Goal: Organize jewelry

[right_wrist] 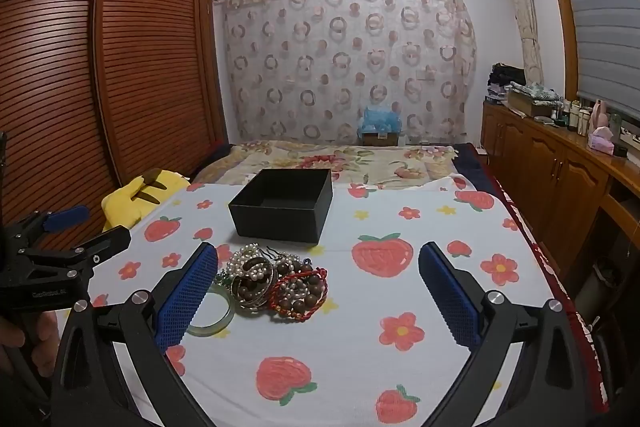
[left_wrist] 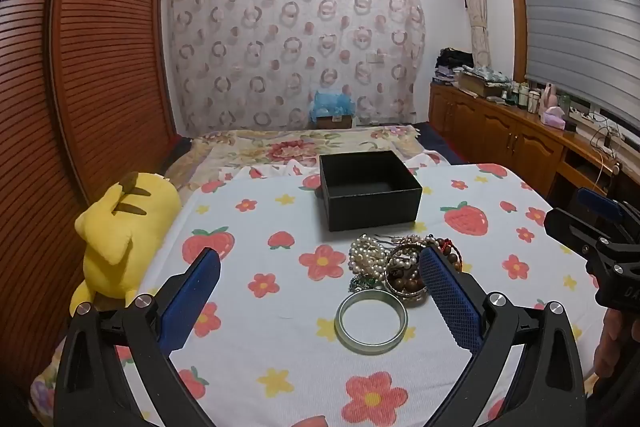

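An open, empty black box (left_wrist: 370, 189) stands on the strawberry-print cloth; it also shows in the right wrist view (right_wrist: 284, 205). In front of it lies a pile of jewelry (left_wrist: 400, 263): pearl strands, wooden beads, bangles and a red cord bracelet (right_wrist: 276, 283). A pale green jade bangle (left_wrist: 371, 321) lies flat nearest to me, partly hidden behind a finger in the right wrist view (right_wrist: 214, 323). My left gripper (left_wrist: 320, 291) is open and empty, low over the bangle. My right gripper (right_wrist: 318, 291) is open and empty, with the pile near its left finger.
A yellow plush toy (left_wrist: 120, 227) lies at the cloth's left edge beside a slatted wooden wardrobe (left_wrist: 88, 67). A floral blanket (left_wrist: 304, 147) lies beyond the box. A wooden cabinet (right_wrist: 560, 179) with bottles runs along the right.
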A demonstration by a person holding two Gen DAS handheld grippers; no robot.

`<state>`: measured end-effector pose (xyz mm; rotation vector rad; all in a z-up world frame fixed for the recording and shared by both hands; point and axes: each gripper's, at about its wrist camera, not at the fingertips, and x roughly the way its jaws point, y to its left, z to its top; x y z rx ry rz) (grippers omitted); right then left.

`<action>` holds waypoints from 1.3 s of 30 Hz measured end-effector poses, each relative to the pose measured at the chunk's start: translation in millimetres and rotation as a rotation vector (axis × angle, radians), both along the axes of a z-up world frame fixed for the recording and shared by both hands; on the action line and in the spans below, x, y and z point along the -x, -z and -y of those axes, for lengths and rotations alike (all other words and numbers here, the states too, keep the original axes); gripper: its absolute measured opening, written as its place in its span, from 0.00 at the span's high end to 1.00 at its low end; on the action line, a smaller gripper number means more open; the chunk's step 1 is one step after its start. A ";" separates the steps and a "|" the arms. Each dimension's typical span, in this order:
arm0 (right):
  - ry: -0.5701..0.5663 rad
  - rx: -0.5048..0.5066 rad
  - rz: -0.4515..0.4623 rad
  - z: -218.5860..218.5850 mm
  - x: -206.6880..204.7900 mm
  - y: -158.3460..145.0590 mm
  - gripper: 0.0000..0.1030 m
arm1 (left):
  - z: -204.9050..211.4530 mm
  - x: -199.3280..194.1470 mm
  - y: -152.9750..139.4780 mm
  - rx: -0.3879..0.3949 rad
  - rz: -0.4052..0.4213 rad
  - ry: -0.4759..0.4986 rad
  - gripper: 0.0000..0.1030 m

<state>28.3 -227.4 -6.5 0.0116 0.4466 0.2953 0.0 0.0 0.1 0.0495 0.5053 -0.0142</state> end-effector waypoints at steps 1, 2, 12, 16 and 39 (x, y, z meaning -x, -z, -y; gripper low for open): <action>0.001 -0.001 -0.001 0.3 -0.3 0.3 0.02 | -0.3 0.1 0.0 0.005 0.001 -0.001 0.06; 0.001 -0.001 -0.001 0.3 -0.5 0.4 0.02 | -0.2 0.0 0.0 0.004 0.000 0.000 0.06; 0.000 -0.004 -0.002 0.7 -0.9 1.5 0.02 | -0.4 0.2 -0.1 0.006 0.004 -0.001 0.06; 0.001 -0.005 -0.003 0.4 -0.9 1.4 0.02 | -0.3 0.1 -0.2 0.006 0.005 -0.001 0.06; 0.000 -0.010 -0.003 -0.2 0.0 -0.8 0.02 | -0.3 0.0 -0.3 0.009 0.012 0.000 0.06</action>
